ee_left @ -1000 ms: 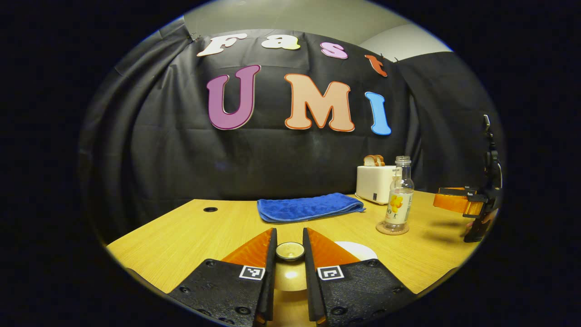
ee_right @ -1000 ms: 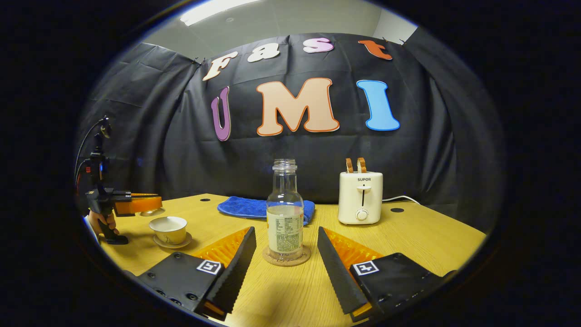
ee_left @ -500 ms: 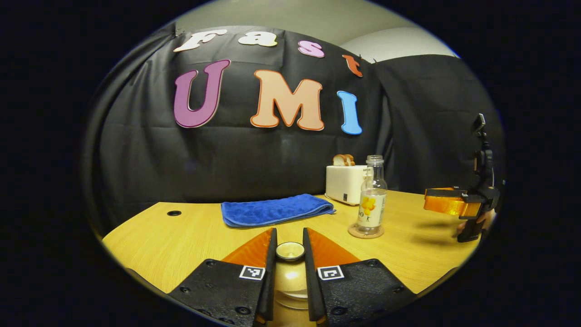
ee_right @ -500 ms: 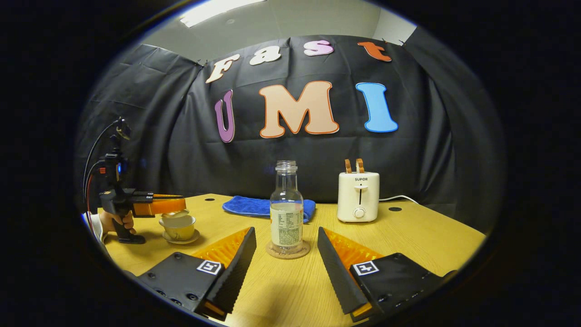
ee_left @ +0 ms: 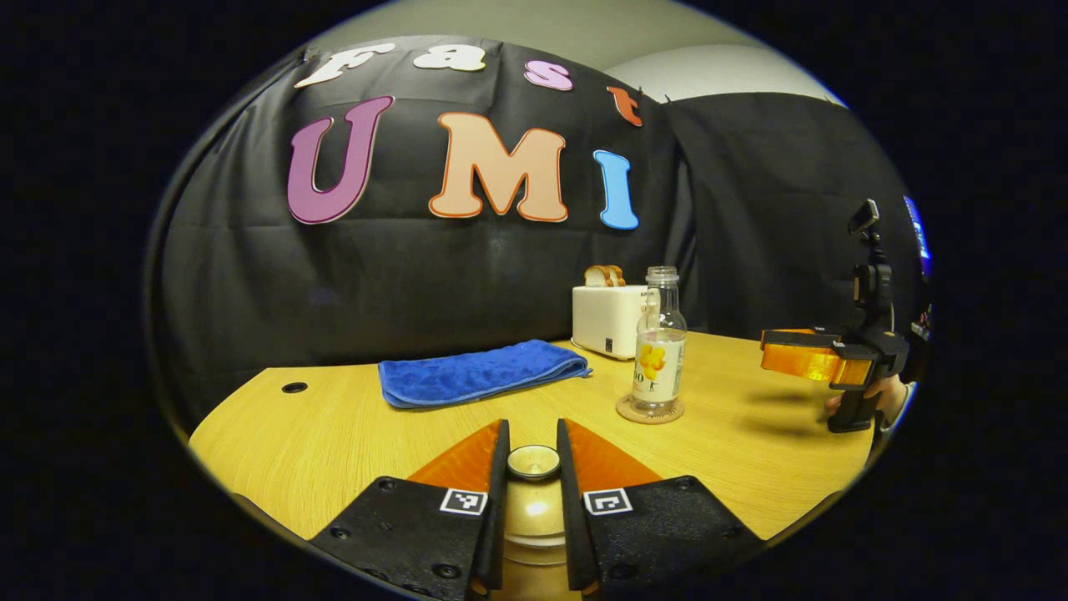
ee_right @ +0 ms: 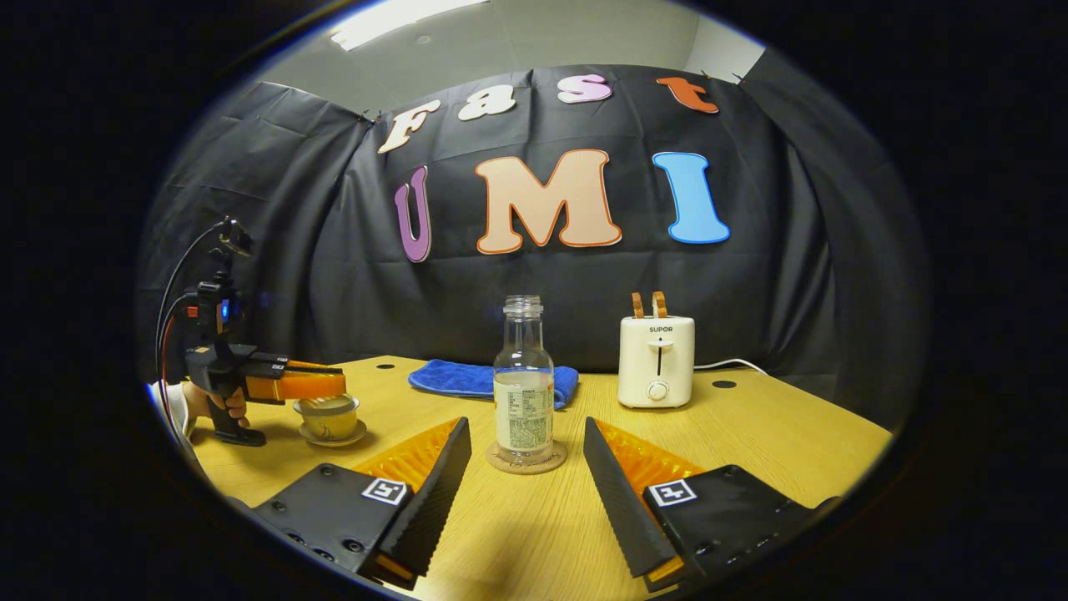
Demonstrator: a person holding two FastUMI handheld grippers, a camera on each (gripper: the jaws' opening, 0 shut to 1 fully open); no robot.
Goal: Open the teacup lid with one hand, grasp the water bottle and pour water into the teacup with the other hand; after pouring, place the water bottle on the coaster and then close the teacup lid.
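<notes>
Left gripper view, nearest first: left tongs (ee_left: 532, 467) pinch the knob of the teacup lid (ee_left: 533, 462), fingers (ee_left: 497, 501) pressed on both sides; lid looks just about down on the teacup (ee_right: 329, 415), which sits on its saucer (ee_right: 332, 436) at the near-left of the bench (ee_left: 334, 442). Right gripper view shows the lid at the cup rim, can't tell if fully seated. Right tongs (ee_right: 526, 467) are spread wide, holding nothing, w/ the water bottle (ee_right: 522, 380) upright on the coaster (ee_right: 526, 459) just ahead, apart from both fingers. So pour & bottle placement look done; closing the lid is the step in hand. To do it well: keep lid level, centre over rim, lower straight, let go only once it rests flat, then lift clear w/o dragging the knob. Farther back: blue towel (ee_left: 480, 376), toaster (ee_right: 657, 363) w/ bread in slots, cable hole (ee_left: 293, 387). Nothing stands in the way of the cup; bottle is well apart from it.
</notes>
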